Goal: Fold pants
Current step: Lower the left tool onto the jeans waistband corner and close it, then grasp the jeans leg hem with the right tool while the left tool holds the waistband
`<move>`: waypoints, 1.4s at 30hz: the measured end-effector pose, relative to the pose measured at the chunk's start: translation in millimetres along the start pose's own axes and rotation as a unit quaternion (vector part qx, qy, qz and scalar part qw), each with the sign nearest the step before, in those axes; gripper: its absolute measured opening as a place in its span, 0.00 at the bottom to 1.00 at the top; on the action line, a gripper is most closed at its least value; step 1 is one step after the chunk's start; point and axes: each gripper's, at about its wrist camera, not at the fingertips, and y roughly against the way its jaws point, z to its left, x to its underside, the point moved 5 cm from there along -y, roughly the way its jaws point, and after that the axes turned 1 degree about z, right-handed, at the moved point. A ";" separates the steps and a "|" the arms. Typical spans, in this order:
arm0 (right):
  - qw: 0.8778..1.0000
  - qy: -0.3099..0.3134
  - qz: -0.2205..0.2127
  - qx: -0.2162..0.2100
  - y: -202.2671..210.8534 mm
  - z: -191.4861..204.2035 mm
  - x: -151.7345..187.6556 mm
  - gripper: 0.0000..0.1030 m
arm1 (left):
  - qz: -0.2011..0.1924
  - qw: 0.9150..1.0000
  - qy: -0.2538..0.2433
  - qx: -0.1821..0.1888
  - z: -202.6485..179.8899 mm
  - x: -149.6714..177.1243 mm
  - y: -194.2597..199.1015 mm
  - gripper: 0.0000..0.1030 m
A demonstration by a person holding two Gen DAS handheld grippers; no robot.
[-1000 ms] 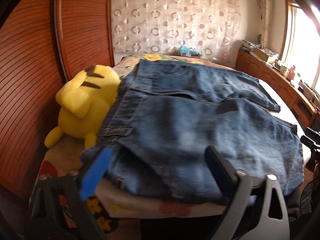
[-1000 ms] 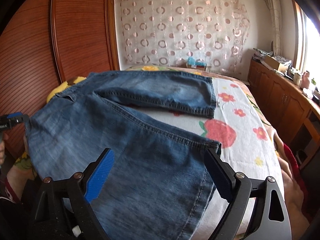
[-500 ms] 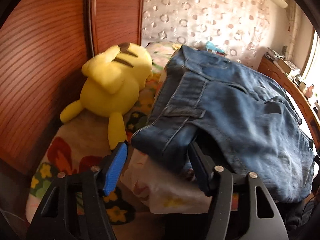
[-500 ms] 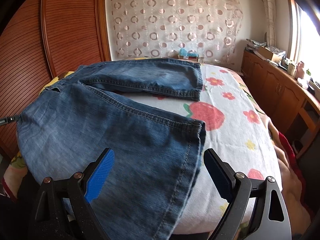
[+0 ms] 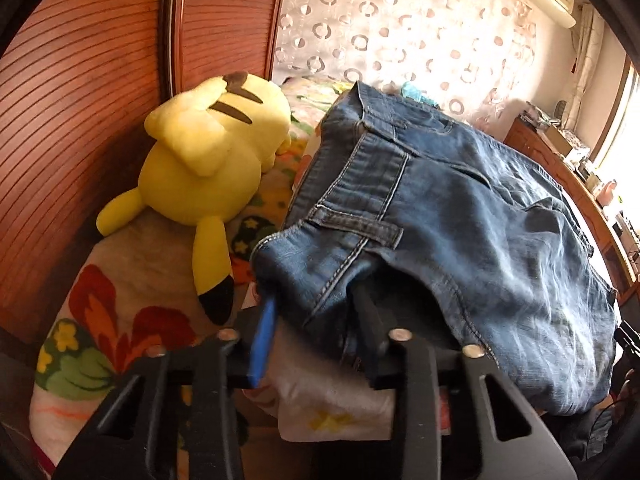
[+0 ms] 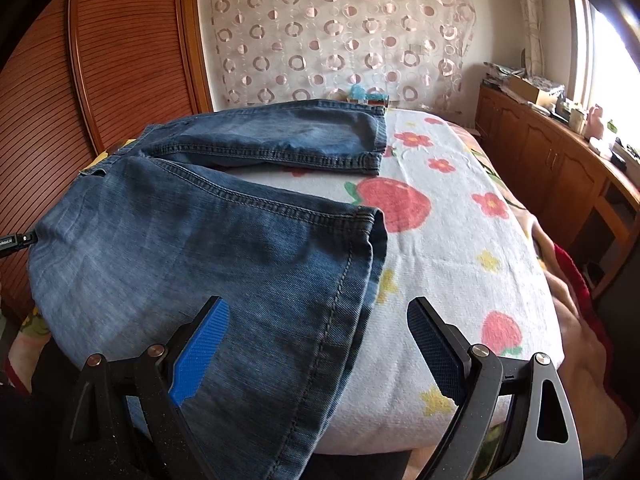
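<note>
Blue denim pants (image 5: 460,216) lie spread on a bed with a flowered sheet (image 6: 460,240). In the left wrist view my left gripper (image 5: 316,320) is shut on the near waistband corner of the pants by a belt loop. In the right wrist view both legs (image 6: 200,248) stretch right, the near leg's hem hanging over the bed's front edge. My right gripper (image 6: 320,344) is open, its jaws wide apart, just in front of the near leg's hem, touching nothing. The tip of the left gripper (image 6: 16,240) shows at the far left edge.
A yellow plush toy (image 5: 208,160) lies left of the waistband against a red-brown slatted wardrobe (image 5: 80,100). A circle-patterned curtain (image 6: 340,40) hangs behind the bed. A wooden cabinet (image 6: 552,160) with clutter runs along the right, under a window.
My left gripper swung left to the waistband corner and closed on it. My right gripper stayed open and drew back slightly toward the near leg's hem.
</note>
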 end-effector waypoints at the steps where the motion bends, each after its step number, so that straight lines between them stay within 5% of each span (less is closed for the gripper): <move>1: 1.000 -0.002 0.001 0.000 -0.3 -0.4 -1.8 0.89 | -0.008 1.000 -0.003 -0.002 -0.5 -1.7 3.2 0.21; 7: 1.000 -0.005 0.005 -0.006 -0.7 -3.7 -7.0 0.88 | -0.058 0.998 -0.034 -0.005 -20.7 -19.7 33.4 0.13; 17: 0.999 -0.005 0.034 -0.012 -8.3 -8.3 -7.0 0.72 | -0.101 0.992 -0.067 0.017 -56.2 -55.8 55.8 0.11; 22: 0.999 0.016 0.041 -0.012 -6.9 -5.6 -10.5 0.42 | -0.126 0.988 -0.088 0.029 -79.7 -81.0 64.5 0.10; 24: 0.999 0.021 0.043 -0.012 -7.6 -4.9 -11.9 0.15 | -0.136 0.986 -0.095 0.034 -89.3 -90.2 68.2 0.10; 27: 0.999 0.022 0.040 -0.030 -4.6 -4.0 -17.2 0.05 | -0.149 0.983 -0.103 0.040 -100.3 -101.3 73.5 0.09; 42: 0.991 0.081 -0.085 -0.061 62.6 23.1 -101.3 0.03 | -0.200 0.972 -0.111 0.057 -119.4 -140.8 102.5 0.09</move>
